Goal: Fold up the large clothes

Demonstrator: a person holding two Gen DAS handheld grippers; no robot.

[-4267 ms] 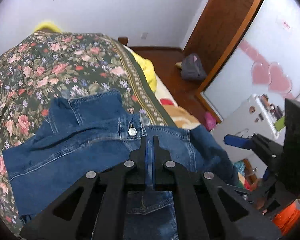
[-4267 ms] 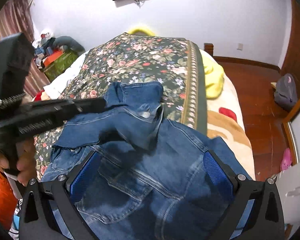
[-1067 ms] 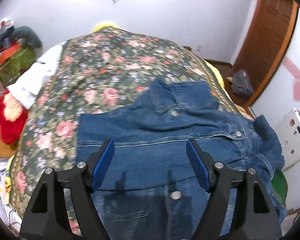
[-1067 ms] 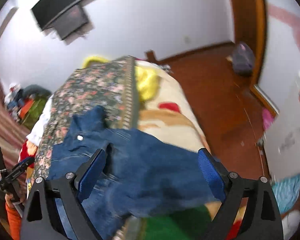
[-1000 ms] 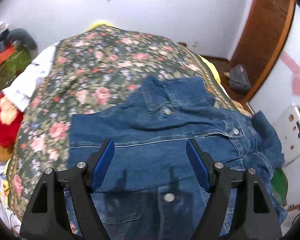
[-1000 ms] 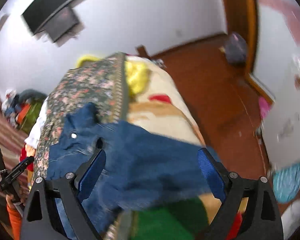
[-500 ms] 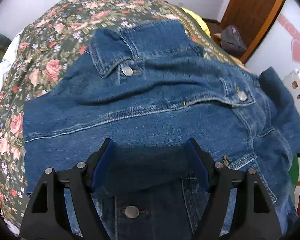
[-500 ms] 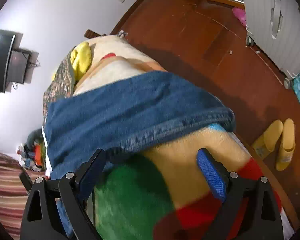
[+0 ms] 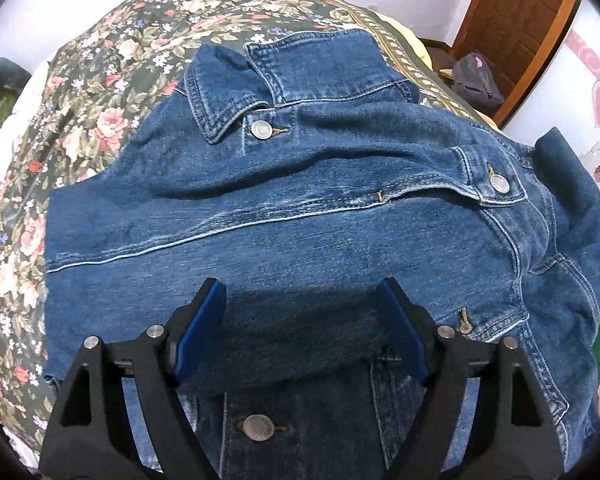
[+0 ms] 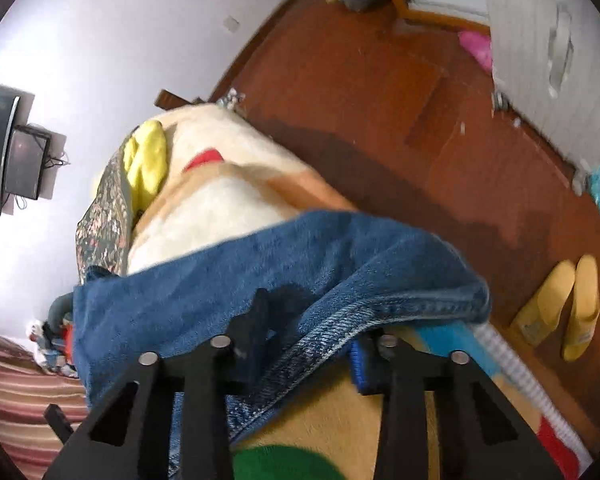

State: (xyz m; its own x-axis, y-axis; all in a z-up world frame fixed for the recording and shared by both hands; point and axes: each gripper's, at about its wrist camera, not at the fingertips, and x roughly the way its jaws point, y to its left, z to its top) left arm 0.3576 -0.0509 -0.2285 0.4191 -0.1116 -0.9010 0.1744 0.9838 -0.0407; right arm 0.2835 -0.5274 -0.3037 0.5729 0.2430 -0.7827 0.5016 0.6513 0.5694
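Observation:
A blue denim jacket (image 9: 300,208) lies front up on a floral bedspread (image 9: 100,80), collar at the far end, one sleeve folded across the chest. My left gripper (image 9: 302,320) hovers low over the jacket's middle. Its jaws are opening, and the blue pads (image 9: 204,320) stand wide apart over the denim without pinching it. In the right wrist view the jacket's edge (image 10: 260,264) hangs over the bed's side. My right gripper (image 10: 308,336) is closing there, with the stitched hem bunched between its fingers and touching both.
A cream, orange and green blanket (image 10: 220,200) covers the bed's side under the denim. Yellow slippers (image 10: 560,304) lie on the wooden floor (image 10: 380,100). A white cabinet (image 10: 540,40) stands beyond, and a dark bag (image 9: 476,80) sits by the brown door (image 9: 520,20).
The left gripper has sunk closer to the jacket. The right gripper has dropped and rolled at the bed's side, and its wide jaws have narrowed around the denim hem.

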